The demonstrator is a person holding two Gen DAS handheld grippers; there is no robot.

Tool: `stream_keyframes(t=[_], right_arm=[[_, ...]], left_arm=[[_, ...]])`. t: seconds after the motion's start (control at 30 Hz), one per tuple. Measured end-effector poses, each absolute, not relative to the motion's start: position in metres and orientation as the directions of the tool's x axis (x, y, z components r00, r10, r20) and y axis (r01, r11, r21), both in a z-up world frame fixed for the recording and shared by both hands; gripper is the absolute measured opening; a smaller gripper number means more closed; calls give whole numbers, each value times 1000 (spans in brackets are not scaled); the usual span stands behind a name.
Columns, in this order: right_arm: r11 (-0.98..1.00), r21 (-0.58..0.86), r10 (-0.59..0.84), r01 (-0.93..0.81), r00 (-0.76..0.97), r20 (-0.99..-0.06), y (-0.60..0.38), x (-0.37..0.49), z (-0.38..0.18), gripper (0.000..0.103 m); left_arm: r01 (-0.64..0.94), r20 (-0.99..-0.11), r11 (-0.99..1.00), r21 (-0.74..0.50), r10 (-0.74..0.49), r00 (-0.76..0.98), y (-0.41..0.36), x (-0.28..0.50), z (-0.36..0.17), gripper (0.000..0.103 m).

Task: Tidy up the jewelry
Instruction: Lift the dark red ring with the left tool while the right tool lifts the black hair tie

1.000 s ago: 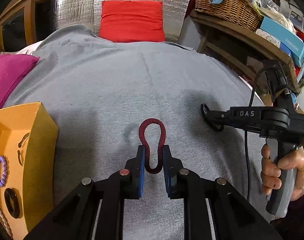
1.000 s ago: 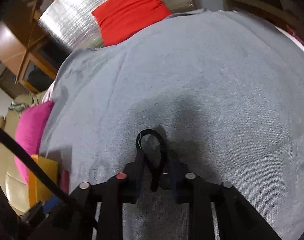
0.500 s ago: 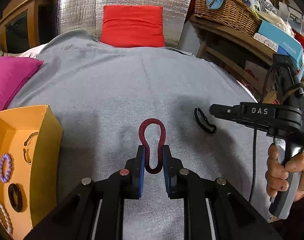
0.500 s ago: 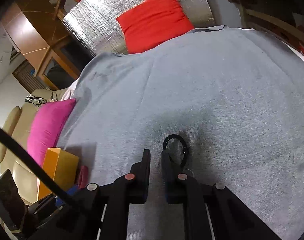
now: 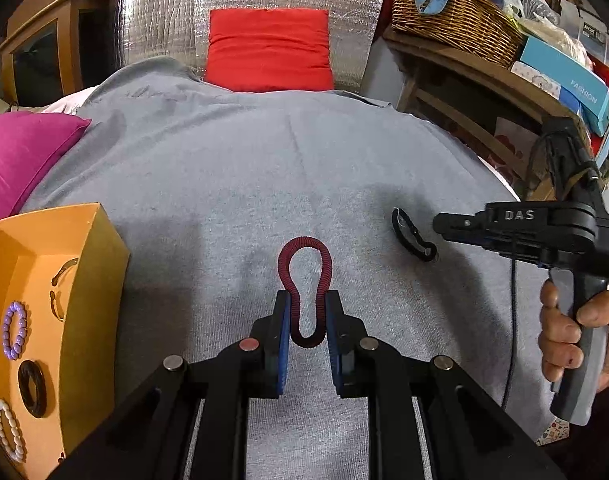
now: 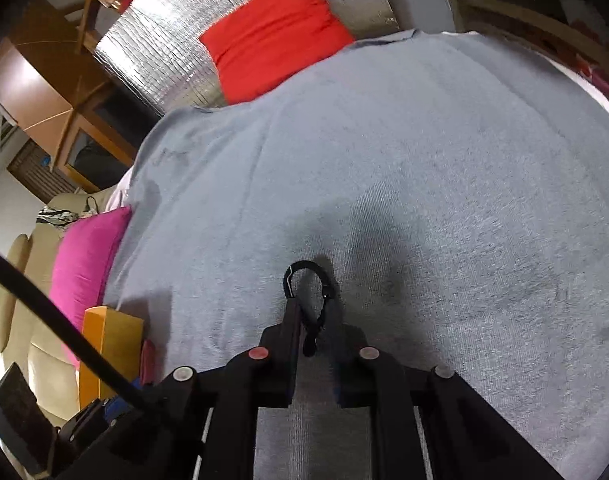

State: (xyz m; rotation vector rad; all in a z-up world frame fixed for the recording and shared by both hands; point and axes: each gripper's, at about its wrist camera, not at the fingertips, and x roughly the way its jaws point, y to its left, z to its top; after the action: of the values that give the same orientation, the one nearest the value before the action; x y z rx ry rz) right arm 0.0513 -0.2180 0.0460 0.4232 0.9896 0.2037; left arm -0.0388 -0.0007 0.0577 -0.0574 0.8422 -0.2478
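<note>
Left gripper (image 5: 306, 322) clamps a red-black coiled band (image 5: 304, 280) right of the orange box (image 5: 92, 280). Right gripper (image 6: 314, 320), jaws narrow and just opening, straddles a black ring (image 6: 306, 280) on grey cloth (image 5: 244, 180), farther right.

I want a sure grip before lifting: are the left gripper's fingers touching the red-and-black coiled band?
Touching. The left wrist view shows the fingers of the left gripper pressed against both sides of the red-and-black coiled band, pinching its lower part narrow.
</note>
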Motion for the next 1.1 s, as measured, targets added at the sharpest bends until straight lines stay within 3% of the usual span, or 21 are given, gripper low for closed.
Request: stream_keyframes(t=[0.1, 0.3, 0.33, 0.4, 0.43, 0.77, 0.93, 0.97, 1.07, 1.1], right_arm=[[916, 399, 323, 33, 527, -786, -211, 57, 40, 30], [938, 344, 276, 33, 531, -801, -201, 63, 29, 32], [945, 326, 264, 26, 528, -807, -198, 64, 27, 31], [956, 292, 238, 15, 539, -808, -195, 63, 25, 10], [960, 279, 234, 2, 538, -810, -193, 63, 26, 7], [925, 365, 353, -108, 603, -715, -184, 42, 60, 5], [921, 381, 350, -83, 604, -716, -190, 36, 70, 6], [915, 399, 353, -58, 591, -725, -195, 38, 66, 8], [932, 362, 305, -15, 573, -761, -198, 43, 56, 30], [934, 356, 300, -12, 569, -766, -198, 45, 53, 30]], left_arm=[[193, -732, 970, -148, -239, 638, 1, -39, 57, 18], [183, -731, 971, -152, -235, 641, 7, -42, 58, 18], [182, -730, 971, -153, -235, 641, 7, -42, 58, 18], [181, -727, 971, -153, -235, 645, 8, -43, 59, 18], [182, -725, 971, -155, -237, 647, 8, -44, 60, 18], [163, -696, 973, -165, -232, 679, 15, -60, 74, 18], [167, -686, 973, -159, -231, 690, 18, -70, 78, 18], [166, -688, 973, -159, -230, 688, 18, -70, 77, 18], [164, -695, 974, -159, -228, 682, 17, -69, 75, 18], [164, -695, 974, -158, -227, 682, 17, -69, 76, 18]])
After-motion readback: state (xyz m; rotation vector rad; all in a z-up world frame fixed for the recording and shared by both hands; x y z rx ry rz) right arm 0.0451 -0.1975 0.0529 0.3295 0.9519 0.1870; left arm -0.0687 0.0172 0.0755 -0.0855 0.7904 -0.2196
